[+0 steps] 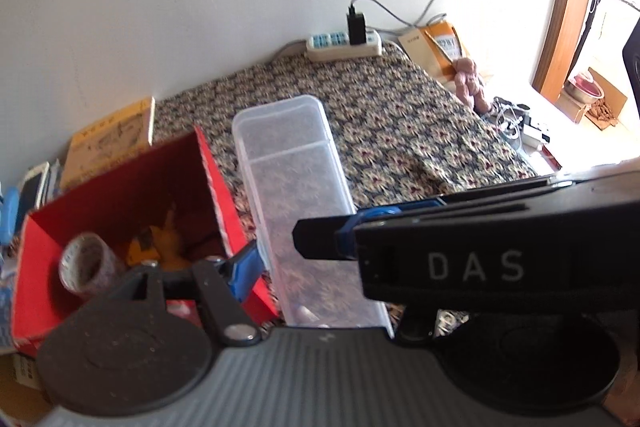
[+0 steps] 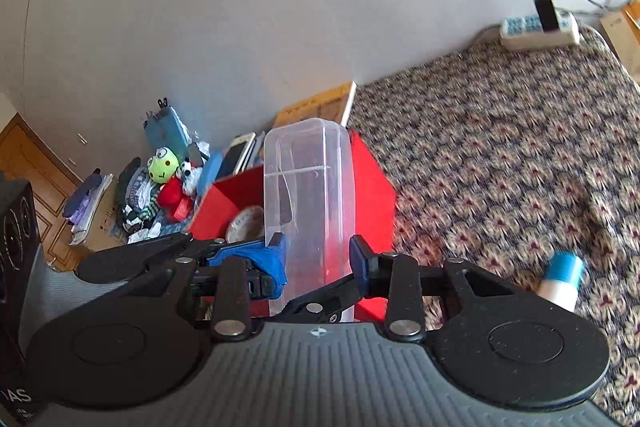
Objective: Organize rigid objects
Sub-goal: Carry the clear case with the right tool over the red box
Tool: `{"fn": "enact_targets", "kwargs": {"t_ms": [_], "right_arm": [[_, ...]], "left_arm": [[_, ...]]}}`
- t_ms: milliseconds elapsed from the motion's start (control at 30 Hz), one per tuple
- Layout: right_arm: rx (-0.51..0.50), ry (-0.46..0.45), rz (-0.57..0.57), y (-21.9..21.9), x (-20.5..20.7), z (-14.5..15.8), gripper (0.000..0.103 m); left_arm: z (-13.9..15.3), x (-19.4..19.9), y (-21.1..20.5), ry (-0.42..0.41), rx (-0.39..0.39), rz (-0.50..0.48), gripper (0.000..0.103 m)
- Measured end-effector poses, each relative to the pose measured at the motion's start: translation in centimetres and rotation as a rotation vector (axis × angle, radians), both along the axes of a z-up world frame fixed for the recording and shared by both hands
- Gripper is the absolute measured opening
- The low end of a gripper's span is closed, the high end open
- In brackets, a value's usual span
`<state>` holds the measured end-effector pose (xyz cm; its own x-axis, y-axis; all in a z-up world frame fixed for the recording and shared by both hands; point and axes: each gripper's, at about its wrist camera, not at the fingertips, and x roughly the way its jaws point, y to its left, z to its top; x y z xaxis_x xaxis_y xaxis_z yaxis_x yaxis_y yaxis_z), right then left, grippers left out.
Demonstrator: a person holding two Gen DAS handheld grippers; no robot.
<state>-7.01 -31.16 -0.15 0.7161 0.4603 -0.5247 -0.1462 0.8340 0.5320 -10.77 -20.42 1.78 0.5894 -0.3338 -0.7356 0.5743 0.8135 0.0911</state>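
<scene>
A clear plastic container (image 1: 296,195) stands on the patterned cloth beside a red box (image 1: 120,211) that holds a tape roll (image 1: 86,265) and a yellow item. In the right wrist view my right gripper (image 2: 318,259) is shut on the clear container (image 2: 308,195), one blue pad on each side wall. In the left wrist view my left gripper (image 1: 276,247) is open above the container's near end. Its left finger hangs over the red box. The other gripper's black body crosses over the right side.
A power strip (image 1: 344,45) with a black charger lies by the far wall. A yellow book (image 1: 112,143) leans behind the red box. A blue-capped white bottle (image 2: 562,279) lies on the cloth at right. Plush toys (image 2: 168,179) and clutter sit at left.
</scene>
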Motion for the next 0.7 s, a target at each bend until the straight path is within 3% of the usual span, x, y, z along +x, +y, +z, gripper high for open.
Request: {"fn": "enact_targets", "kwargs": {"t_ms": [200,367,700], "right_arm": [[-0.035,-0.054,0.039,4.1,4.6,1.2,0.018],[-0.063,-0.018,0.069,7.4,8.1,-0.5,0.018],[-0.068,0.196,0.113,11.5,12.4,-6.0,0.018]], "left_arm": [[2.8,3.8,3.8,-0.075,-0.030,0.018,0.053],[3.3,7.9,7.5,-0.084,-0.052,0.045,0.053],[-2.5,14.0,12.4,0.070,-0.009,0.076,0.053]]}}
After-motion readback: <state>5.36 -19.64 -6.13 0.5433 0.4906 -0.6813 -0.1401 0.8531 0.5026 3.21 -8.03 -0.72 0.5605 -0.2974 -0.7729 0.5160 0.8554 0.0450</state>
